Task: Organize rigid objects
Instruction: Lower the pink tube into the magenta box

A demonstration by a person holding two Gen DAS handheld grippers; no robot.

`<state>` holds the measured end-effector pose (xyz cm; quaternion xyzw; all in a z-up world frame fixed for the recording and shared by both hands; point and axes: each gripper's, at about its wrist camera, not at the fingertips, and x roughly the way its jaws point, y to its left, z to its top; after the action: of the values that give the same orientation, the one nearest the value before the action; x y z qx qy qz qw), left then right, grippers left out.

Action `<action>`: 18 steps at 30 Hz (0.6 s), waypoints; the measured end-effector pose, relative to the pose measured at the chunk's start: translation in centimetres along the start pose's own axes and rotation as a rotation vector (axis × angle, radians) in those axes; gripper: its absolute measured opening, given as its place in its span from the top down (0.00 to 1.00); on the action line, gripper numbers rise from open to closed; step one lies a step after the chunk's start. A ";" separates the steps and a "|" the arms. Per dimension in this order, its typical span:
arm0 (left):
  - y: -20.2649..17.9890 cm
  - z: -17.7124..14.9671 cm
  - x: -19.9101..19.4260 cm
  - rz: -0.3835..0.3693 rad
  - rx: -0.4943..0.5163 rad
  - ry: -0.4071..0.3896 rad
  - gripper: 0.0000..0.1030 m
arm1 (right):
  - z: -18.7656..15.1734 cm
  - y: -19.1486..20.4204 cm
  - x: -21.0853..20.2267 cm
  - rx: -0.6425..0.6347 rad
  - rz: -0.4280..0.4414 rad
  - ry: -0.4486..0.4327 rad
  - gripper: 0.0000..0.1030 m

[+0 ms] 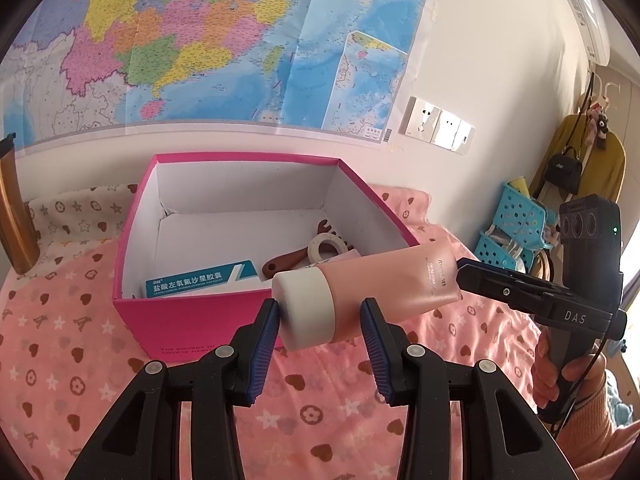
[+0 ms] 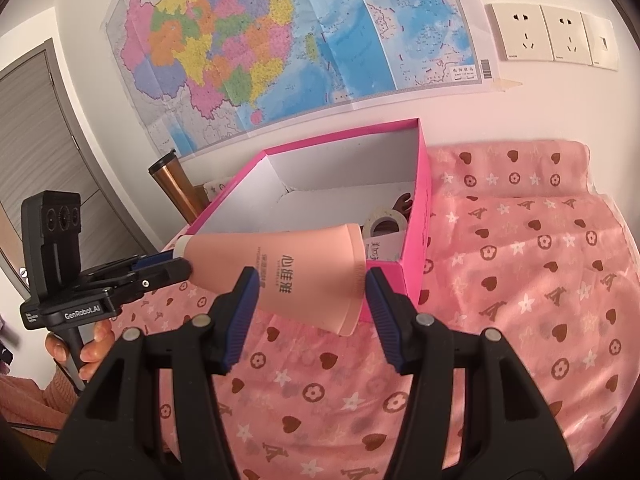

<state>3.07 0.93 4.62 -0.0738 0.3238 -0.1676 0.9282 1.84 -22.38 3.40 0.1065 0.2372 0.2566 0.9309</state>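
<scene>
The fingers [image 1: 266, 332] of the left gripper [image 1: 320, 316] are spread, as are those of the right gripper [image 2: 308, 284]. Above the front rim of the box [image 1: 180, 320] the tube [image 1: 380, 288] is held in the air, cap end between the left pads and tail between the right (which pair bears it cannot be told). Placement seems in hand; a carry forward and a release inside are called for. The carton [image 1: 200, 280] is shown only in the left view, and the tube's label only in the right.

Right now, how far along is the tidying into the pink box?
Done: medicine carton, comb and tape roll lie in the pink box. In hand: the tube, between left gripper and right gripper. Left: boxing it.
</scene>
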 end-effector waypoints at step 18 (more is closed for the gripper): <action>0.1 0.7 0.4 0.003 0.006 -0.007 0.59 | 0.4 0.0 0.2 -0.006 -0.002 -0.010 0.44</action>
<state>3.81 0.88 4.90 -0.0711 0.3201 -0.1671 0.9298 2.14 -22.29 3.71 0.1049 0.2317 0.2559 0.9326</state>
